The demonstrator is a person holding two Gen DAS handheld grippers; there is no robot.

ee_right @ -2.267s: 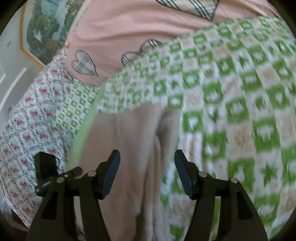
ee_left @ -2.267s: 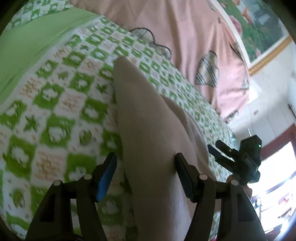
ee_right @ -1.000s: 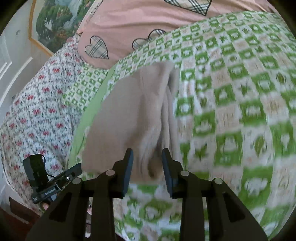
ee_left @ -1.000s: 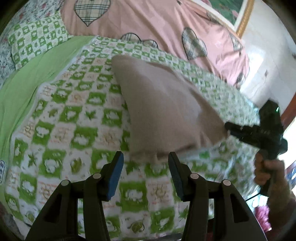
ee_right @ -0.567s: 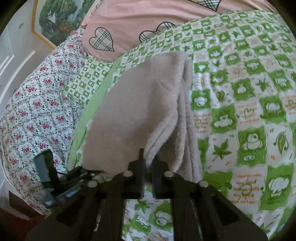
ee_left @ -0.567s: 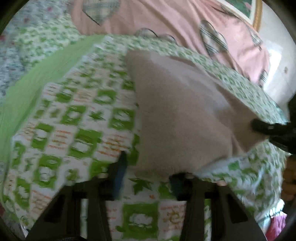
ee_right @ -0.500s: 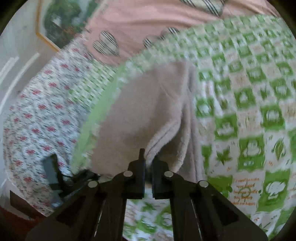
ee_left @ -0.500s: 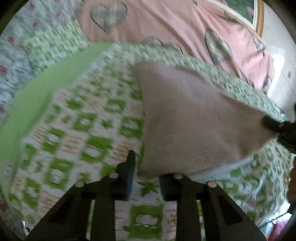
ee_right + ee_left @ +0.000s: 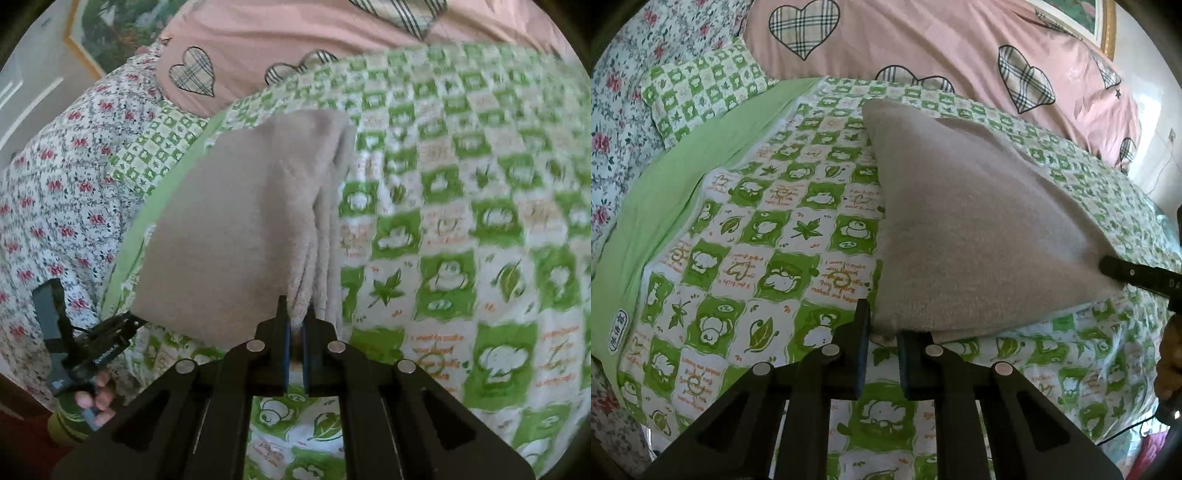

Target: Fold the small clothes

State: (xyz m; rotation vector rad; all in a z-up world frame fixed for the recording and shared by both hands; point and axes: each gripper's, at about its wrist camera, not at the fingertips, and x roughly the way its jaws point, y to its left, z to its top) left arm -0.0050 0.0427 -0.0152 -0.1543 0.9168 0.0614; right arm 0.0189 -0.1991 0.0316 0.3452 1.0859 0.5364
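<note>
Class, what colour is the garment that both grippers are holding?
The garment is plain beige-taupe, with no pattern; the left wrist view shows it best.

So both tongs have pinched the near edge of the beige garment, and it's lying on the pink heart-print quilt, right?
Not quite. Both the left tongs and right tongs do pinch the beige garment's near edge, but it lies on the green-and-white checked sheet, as the left wrist view shows. The pink heart-print quilt sits farther back.
</note>
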